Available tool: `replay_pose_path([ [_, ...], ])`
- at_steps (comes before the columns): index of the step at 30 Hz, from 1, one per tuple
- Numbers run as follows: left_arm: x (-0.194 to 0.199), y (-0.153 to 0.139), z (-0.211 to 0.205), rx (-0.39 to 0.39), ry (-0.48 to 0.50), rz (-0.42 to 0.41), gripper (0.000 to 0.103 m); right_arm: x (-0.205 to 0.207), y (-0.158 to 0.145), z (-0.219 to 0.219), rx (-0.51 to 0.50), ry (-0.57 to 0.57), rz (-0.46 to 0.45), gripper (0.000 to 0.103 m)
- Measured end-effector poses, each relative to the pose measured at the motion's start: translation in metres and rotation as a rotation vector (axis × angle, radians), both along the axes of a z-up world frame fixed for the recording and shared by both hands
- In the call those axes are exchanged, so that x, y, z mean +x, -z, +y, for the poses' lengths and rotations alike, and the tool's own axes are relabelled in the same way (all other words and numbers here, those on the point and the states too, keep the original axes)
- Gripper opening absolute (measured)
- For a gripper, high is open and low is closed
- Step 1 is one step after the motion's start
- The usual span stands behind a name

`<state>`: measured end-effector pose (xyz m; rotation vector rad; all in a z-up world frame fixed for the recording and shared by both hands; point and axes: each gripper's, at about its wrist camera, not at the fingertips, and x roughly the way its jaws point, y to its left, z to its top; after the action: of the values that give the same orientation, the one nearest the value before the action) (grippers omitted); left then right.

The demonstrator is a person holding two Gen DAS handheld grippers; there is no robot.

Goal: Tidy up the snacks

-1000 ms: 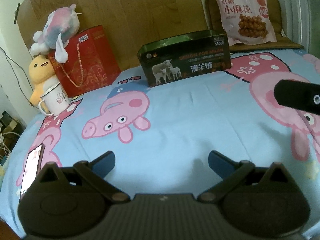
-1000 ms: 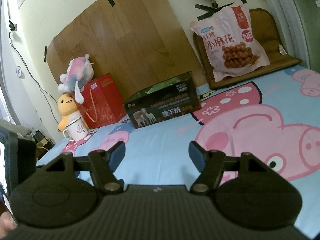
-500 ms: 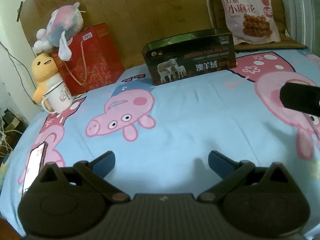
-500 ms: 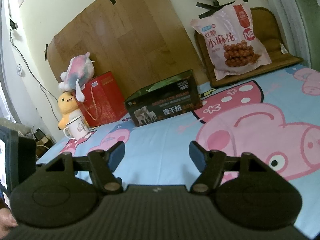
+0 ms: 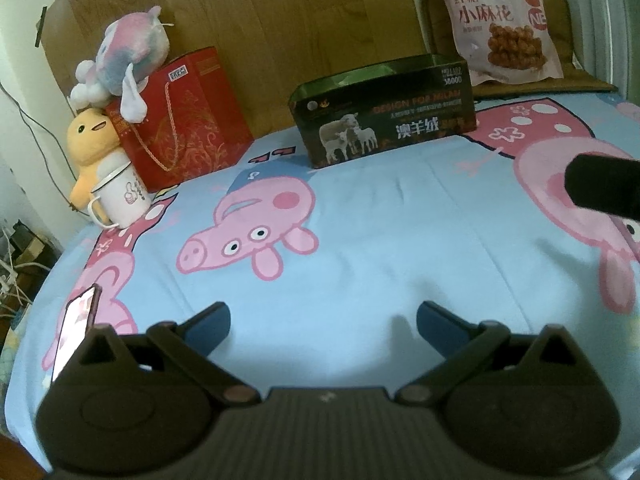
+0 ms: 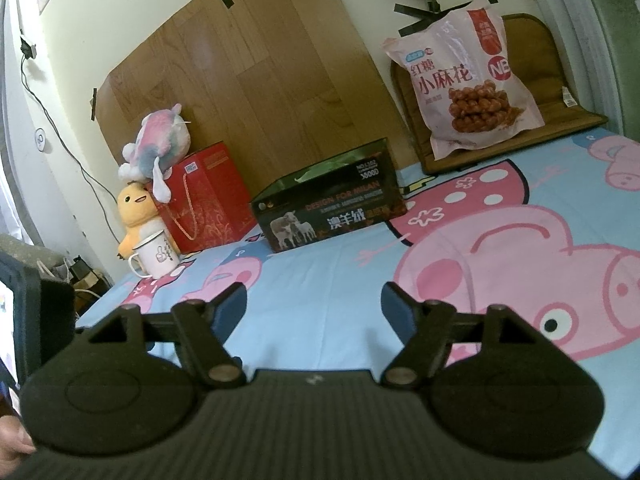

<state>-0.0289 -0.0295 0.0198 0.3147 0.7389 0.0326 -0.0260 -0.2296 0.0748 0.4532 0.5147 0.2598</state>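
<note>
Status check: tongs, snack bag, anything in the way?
Left tongs open, empty. Right tongs opening, empty. Snack bag leaning on brown cushion, untouched. Dark box open-topped; path clear.

Bedsheet (image 5: 400, 208): light blue, pink cartoon pigs. Snack bag (image 6: 468, 84): pale pink. Box (image 5: 384, 120): black, white sheep. Gift bag (image 5: 184, 120): red, gold scrollwork.

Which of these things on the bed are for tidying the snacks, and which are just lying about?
For the job:
snack bag
open dark box
left gripper, right gripper, both empty

Just lying about:
red gift bag
pink plush
yellow plush
mug
phone
</note>
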Motion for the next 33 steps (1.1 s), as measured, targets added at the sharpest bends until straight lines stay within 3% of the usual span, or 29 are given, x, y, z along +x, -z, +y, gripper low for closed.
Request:
replay_pose_path([
  [33, -0.0022, 0.0022, -0.0025, 0.017, 0.021, 0.004, 0.103, 0.0005, 0.0041, 0.0015, 0.008, -0.009, 0.017, 0.079],
])
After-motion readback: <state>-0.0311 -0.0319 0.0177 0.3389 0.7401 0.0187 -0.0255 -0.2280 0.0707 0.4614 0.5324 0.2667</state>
